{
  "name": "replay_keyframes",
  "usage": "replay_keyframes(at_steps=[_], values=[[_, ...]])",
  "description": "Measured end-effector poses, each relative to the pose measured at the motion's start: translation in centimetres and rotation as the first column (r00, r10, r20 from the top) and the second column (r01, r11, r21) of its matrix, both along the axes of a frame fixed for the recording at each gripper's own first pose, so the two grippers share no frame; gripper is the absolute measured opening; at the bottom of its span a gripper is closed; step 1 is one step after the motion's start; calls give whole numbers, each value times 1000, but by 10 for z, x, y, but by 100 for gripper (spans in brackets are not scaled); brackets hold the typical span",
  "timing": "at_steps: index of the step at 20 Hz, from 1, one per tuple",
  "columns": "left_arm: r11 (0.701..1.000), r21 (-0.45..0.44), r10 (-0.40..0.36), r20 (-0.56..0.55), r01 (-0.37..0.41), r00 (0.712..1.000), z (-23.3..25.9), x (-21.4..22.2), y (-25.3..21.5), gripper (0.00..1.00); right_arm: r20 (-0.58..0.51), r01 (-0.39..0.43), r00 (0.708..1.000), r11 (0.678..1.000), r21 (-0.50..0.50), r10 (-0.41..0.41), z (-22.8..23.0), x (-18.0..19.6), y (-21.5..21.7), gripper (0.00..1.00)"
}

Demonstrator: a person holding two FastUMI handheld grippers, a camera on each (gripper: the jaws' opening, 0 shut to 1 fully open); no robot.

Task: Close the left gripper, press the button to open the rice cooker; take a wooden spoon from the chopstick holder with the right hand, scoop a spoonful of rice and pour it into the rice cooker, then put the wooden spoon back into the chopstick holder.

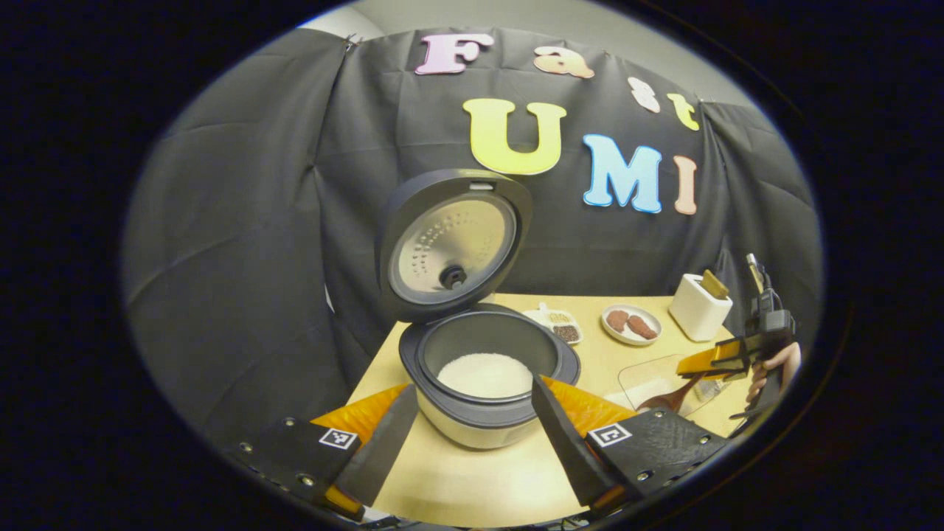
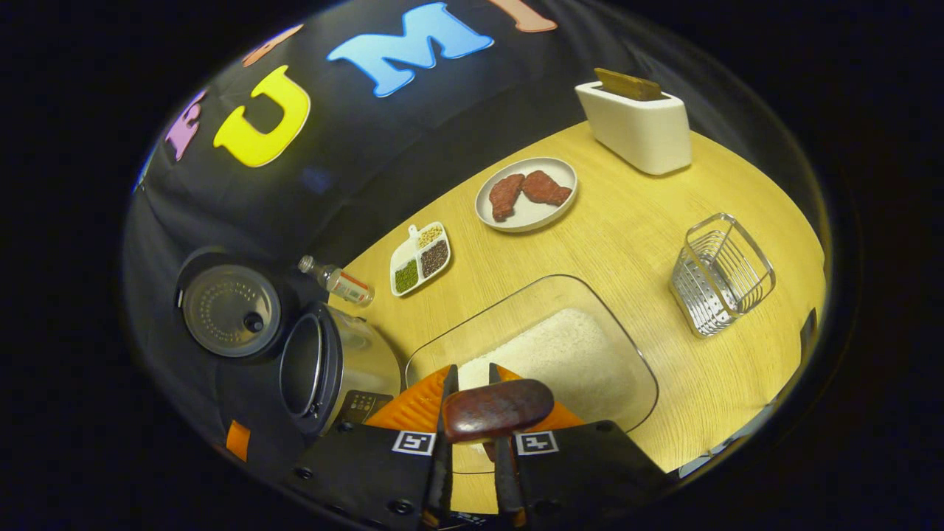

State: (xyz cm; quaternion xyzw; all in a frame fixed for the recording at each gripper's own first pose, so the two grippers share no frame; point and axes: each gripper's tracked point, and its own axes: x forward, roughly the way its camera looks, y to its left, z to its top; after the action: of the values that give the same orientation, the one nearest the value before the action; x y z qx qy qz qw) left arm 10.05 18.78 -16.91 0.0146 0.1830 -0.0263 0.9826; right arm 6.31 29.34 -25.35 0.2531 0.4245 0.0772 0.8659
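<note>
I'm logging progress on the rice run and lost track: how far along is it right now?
The rice cooker already stands open, its lid up, with rice in the pot. The right gripper is shut on the wooden spoon, held over the glass rice dish. The chopstick holder stands empty. Whether a scoop has been poured yet cannot be told; returning the spoon is certainly left. The left gripper is open.
</note>
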Motion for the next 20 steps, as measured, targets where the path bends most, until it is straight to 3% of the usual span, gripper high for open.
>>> replay_keyframes(at_steps=[3,7,13,17,20], values=[[1000,1,6,-2,-6,1000,-2,-4,-3,97,0,56,998,998,31,-56,8,6,-19,22],[1000,20,24,13,-24,1000,3,-12,0,97,-11,114,994,989,97,-113,23,13,-33,25],[997,30,70,20,-71,997,4,-24,14,97,-37,204,979,954,219,-201,51,31,-40,25],[993,23,111,25,-112,993,5,-31,28,97,-69,209,978,914,346,-198,73,41,-23,25],[990,29,136,19,-136,991,0,-41,39,97,-42,165,986,907,387,-161,95,48,-7,25]])
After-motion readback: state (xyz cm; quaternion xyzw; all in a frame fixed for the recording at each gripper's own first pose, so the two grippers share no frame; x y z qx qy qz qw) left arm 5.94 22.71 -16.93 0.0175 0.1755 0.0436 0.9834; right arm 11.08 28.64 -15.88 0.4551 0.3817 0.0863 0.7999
